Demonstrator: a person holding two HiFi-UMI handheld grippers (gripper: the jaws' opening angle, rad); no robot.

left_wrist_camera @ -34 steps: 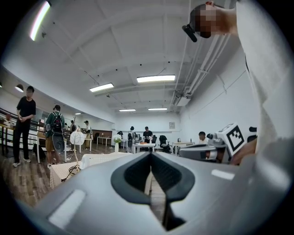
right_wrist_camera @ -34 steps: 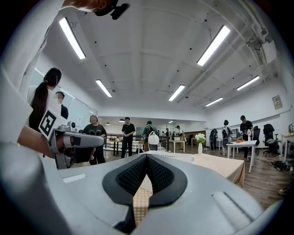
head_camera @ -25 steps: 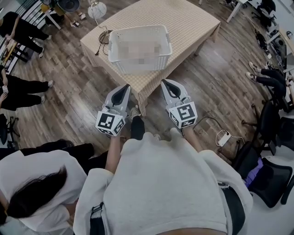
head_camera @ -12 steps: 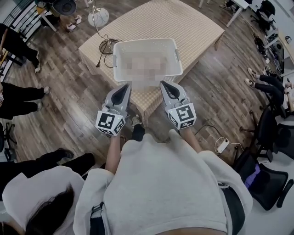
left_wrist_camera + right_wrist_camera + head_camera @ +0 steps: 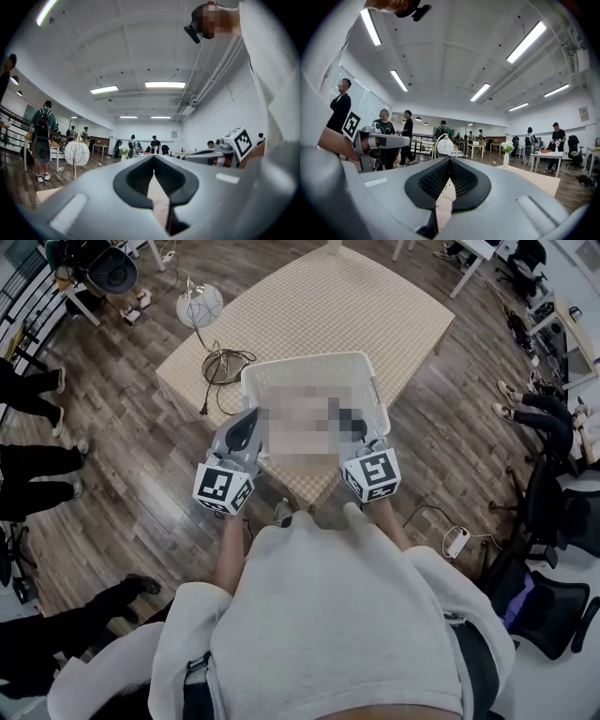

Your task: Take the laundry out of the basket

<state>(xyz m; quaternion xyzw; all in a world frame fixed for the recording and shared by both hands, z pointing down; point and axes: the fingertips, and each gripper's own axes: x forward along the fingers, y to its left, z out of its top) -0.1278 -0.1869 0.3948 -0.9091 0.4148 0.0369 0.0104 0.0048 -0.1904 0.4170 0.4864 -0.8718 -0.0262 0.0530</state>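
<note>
A white plastic laundry basket [image 5: 309,362] stands on the near corner of a low table with a beige checked cloth [image 5: 356,306]. A mosaic patch hides what lies inside it. My left gripper [image 5: 250,416] reaches the basket's near left rim, jaws together and empty. My right gripper [image 5: 356,432] is at the near right rim, its tips partly behind the patch. In the left gripper view the left gripper [image 5: 153,158] is shut, with only room beyond. The right gripper [image 5: 449,161] is likewise shut and empty, pointing level across the room.
A coiled cable [image 5: 225,362] lies on the table's left corner beside a round white lamp [image 5: 200,306]. People stand at the left [image 5: 28,465]. Office chairs [image 5: 553,493] and a power strip [image 5: 457,521] are on the wooden floor at the right.
I have stepped towards the table: the basket has come nearer, and both grippers now reach its near rim instead of hanging short of the table. Both stay shut.
</note>
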